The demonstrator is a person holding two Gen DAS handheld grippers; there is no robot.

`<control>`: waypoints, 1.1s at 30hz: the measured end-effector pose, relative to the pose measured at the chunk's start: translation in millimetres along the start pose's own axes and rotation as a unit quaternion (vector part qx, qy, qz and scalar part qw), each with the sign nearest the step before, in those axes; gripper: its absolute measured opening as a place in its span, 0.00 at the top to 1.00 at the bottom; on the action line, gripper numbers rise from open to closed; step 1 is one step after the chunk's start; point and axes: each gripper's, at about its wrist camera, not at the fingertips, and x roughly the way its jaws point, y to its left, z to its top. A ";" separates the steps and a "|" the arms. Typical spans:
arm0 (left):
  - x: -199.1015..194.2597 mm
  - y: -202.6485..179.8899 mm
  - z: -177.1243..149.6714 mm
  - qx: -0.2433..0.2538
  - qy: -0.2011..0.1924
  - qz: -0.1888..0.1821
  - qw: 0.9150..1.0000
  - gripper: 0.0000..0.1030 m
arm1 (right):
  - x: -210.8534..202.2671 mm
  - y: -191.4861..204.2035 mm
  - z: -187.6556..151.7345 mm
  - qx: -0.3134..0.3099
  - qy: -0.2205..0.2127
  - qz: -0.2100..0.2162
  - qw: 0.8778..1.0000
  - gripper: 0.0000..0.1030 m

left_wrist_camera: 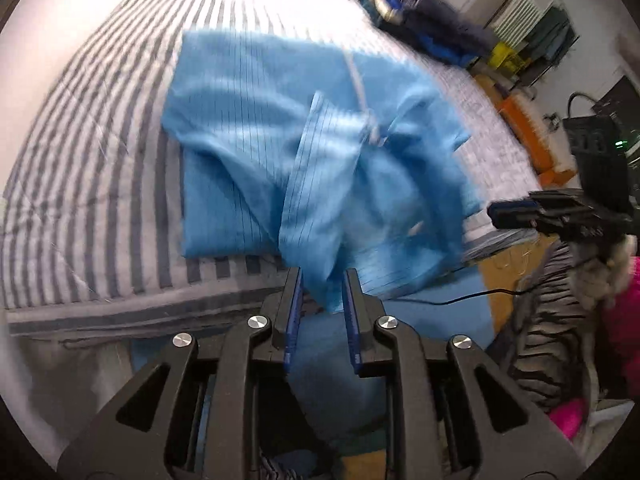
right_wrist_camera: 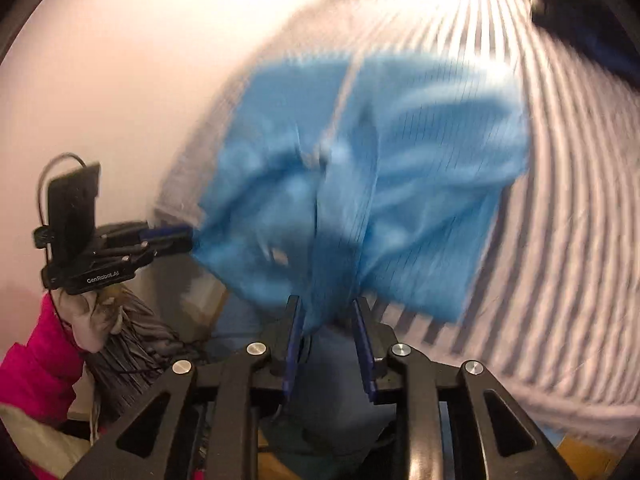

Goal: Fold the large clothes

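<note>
Motion blur, blown-out glare, fisheye-dark corners.

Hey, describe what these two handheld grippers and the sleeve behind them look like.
Both the left gripper and right gripper are black with blue pads and silver bolts. White "GenRobot.AI" lettering marks one. A thin black cable trails nearby. The bright pink sleeve has fluffy trim.

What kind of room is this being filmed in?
Most likely a bedroom at home: a bed with a striped sheet holds the blue garment, more clothes are piled at its far corner, and clutter fills the floor beyond.
</note>
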 end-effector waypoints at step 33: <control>144.1 62.8 195.0 0.020 -0.003 0.096 0.995 0.74 | 114.9 -65.0 127.2 -0.043 -0.019 -0.099 0.994 0.82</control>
